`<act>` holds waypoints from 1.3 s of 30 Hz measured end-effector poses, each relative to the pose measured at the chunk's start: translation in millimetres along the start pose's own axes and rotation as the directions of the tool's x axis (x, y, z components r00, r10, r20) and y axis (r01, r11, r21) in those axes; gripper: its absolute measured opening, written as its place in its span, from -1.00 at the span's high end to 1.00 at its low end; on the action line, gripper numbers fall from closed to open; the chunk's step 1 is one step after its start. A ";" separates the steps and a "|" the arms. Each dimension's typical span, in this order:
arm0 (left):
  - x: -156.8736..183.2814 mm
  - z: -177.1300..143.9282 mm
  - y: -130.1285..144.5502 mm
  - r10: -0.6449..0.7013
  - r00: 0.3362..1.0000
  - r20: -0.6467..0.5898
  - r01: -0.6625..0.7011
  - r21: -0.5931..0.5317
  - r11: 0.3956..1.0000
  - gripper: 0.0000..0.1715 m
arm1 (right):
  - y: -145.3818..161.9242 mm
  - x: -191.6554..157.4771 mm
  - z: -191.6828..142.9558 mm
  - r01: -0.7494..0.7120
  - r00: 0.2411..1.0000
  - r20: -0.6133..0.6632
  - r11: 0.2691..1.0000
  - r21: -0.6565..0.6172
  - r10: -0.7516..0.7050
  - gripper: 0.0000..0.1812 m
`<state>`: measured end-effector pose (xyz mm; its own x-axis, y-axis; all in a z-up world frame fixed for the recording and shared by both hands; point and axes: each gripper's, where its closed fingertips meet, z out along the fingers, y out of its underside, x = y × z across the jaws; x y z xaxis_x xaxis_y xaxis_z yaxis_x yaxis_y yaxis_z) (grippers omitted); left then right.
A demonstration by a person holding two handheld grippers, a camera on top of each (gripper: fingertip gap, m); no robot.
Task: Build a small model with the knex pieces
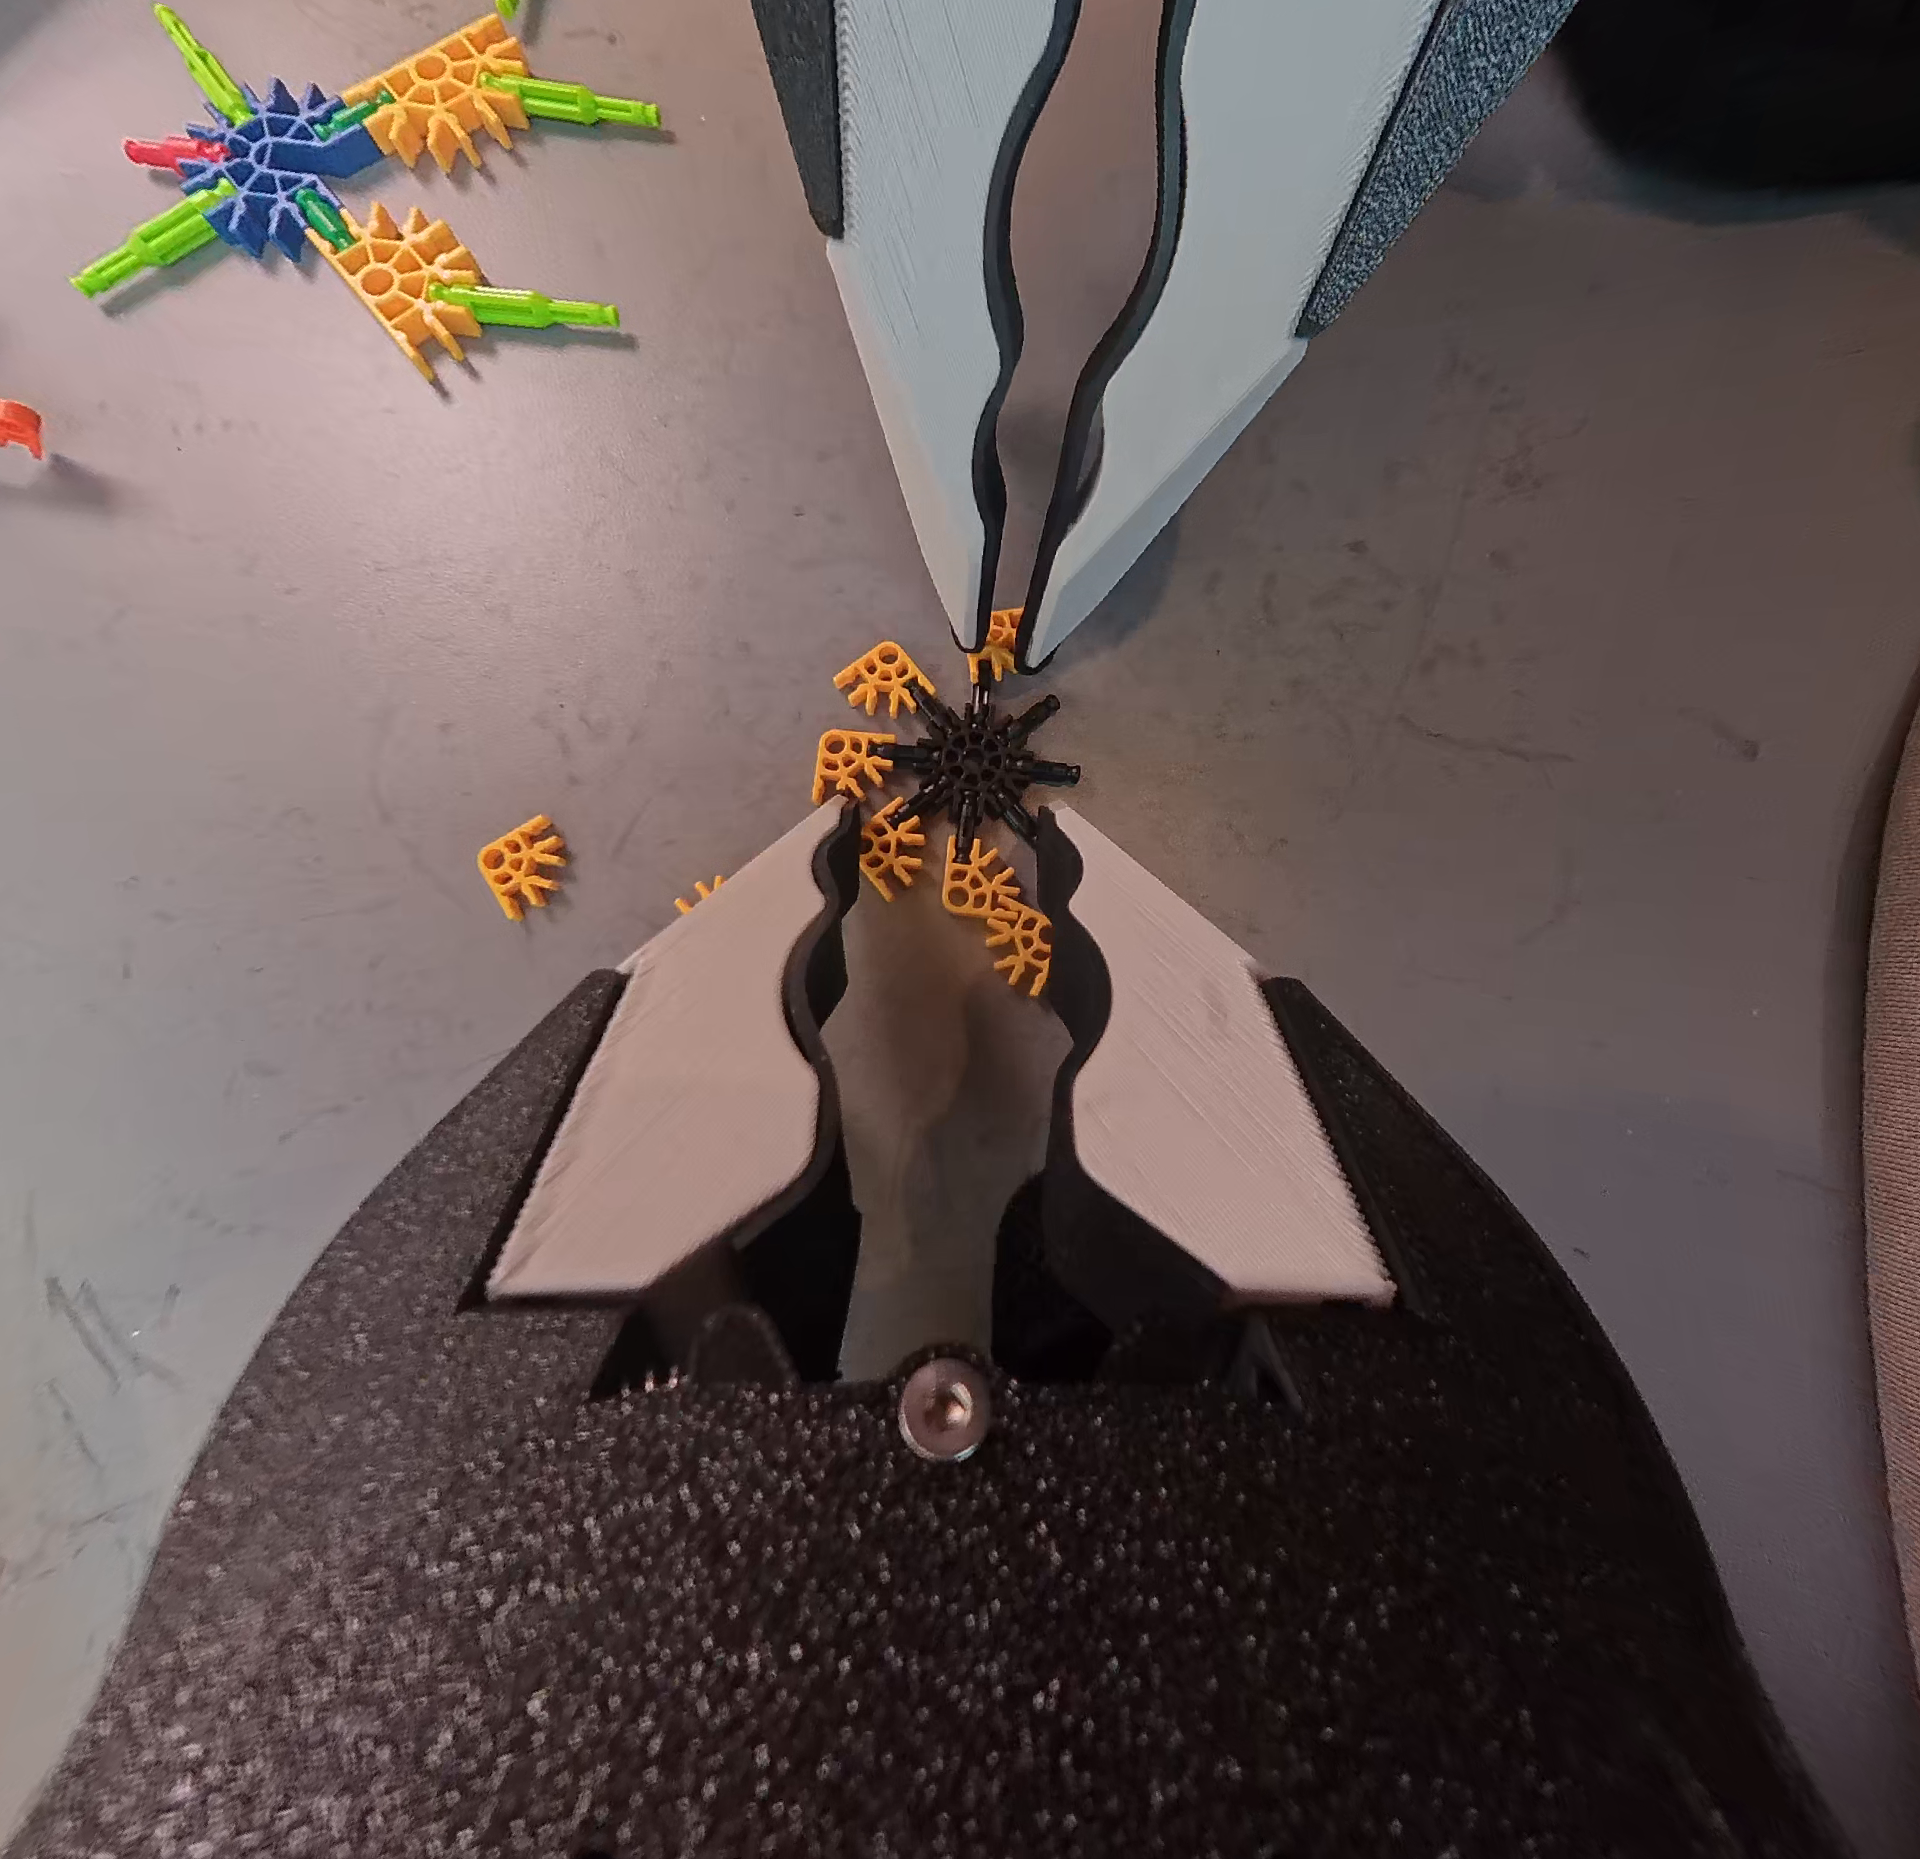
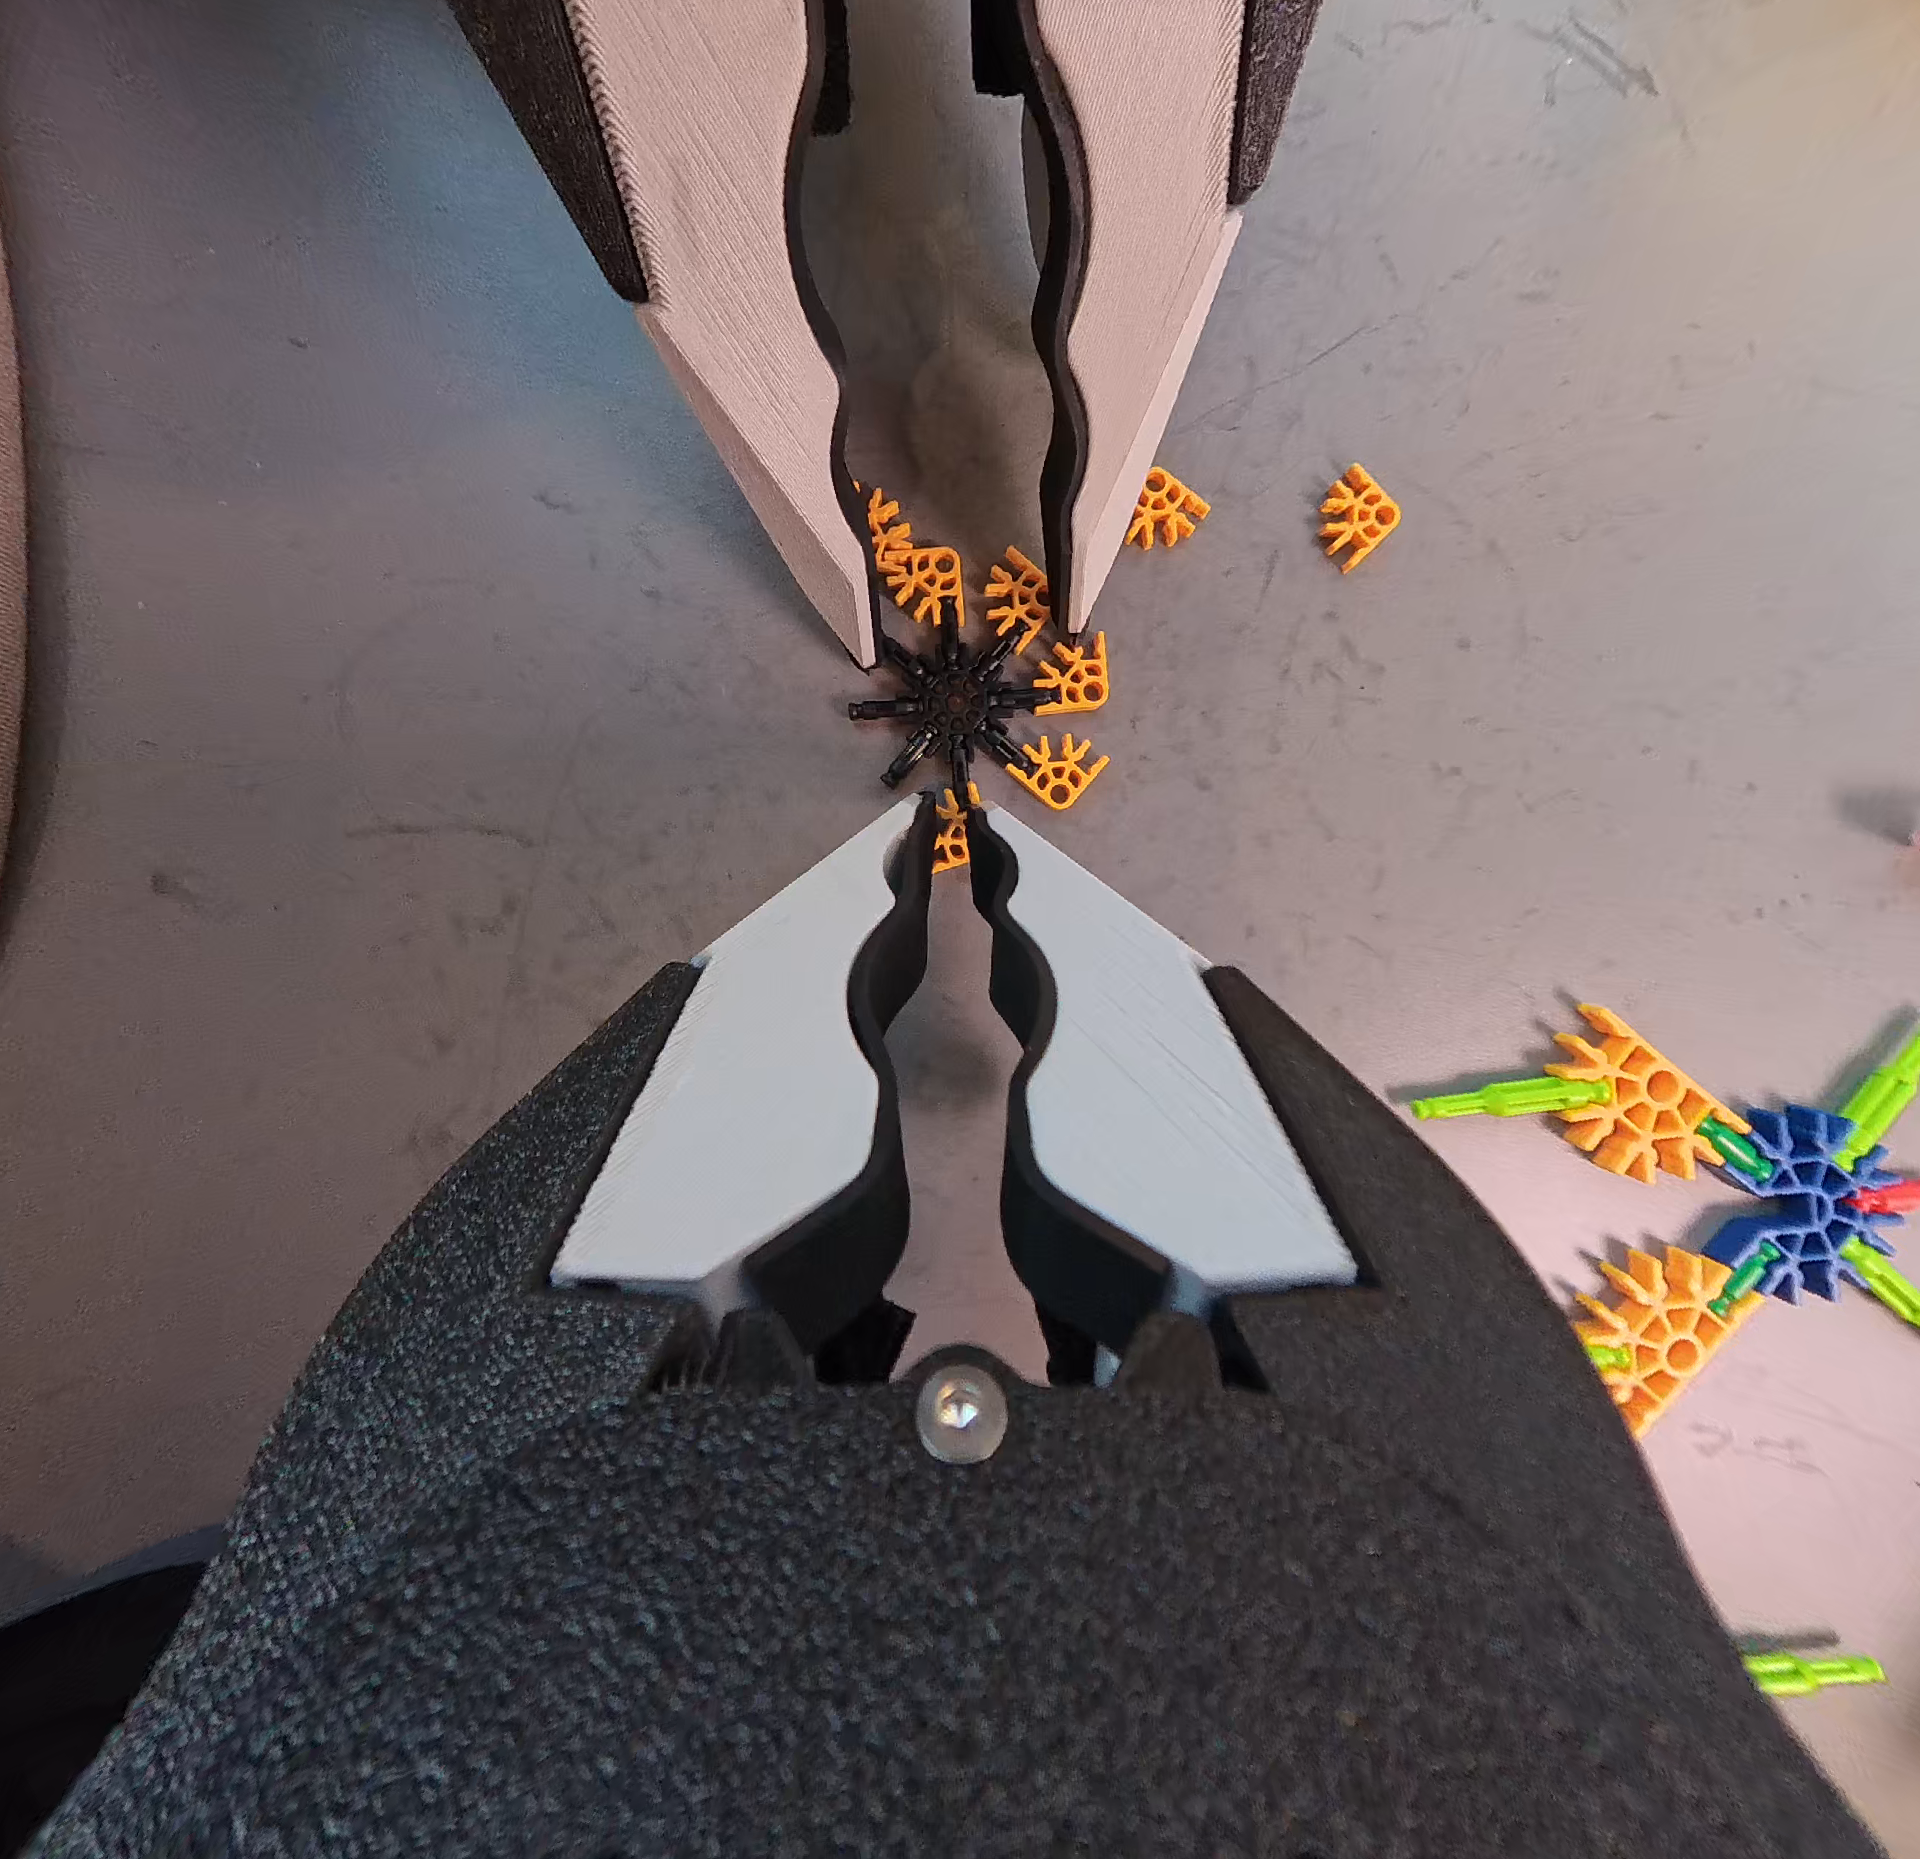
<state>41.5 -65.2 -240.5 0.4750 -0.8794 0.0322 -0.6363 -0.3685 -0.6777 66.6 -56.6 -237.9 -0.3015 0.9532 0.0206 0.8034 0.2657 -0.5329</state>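
Pinching a yellow connector [image 2: 951, 835], the right claw [image 2: 951, 807] faces the spread left claw [image 1: 951, 822] across a black hub [image 1: 971, 760].

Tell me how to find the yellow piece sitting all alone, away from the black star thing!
Start at the black star hub lying on the grey table between the two grippers. From the left wrist view, look left, past the orange pieces plugged onto its spokes. The lone orange connector lies flat, touching nothing, while its neighbours all crowd the hub.
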 end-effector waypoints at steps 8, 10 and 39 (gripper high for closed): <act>0.0 0.6 -0.2 -0.019 1.000 -0.006 0.019 -0.005 1.000 0.61 | 0.7 -0.5 3.0 -0.017 1.000 -0.023 0.991 -0.132 0.014 0.98; 0.0 0.6 -0.1 -0.023 1.000 -0.007 0.023 -0.006 1.000 0.61 | 0.7 -0.6 2.8 -0.021 0.999 -0.029 0.989 -0.148 0.017 0.98; -20.0 -36.1 6.2 -0.116 0.990 -0.078 0.120 0.042 0.992 0.66 | -15.8 -5.0 -2.4 0.057 0.998 -0.008 0.995 0.081 -0.056 0.81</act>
<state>6.1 -60.8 -218.8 0.4970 -0.8513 0.1680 -0.5486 -0.4583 -0.6993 56.6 -65.2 -227.5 -0.3420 0.9379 0.0572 0.7411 0.3067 -0.5972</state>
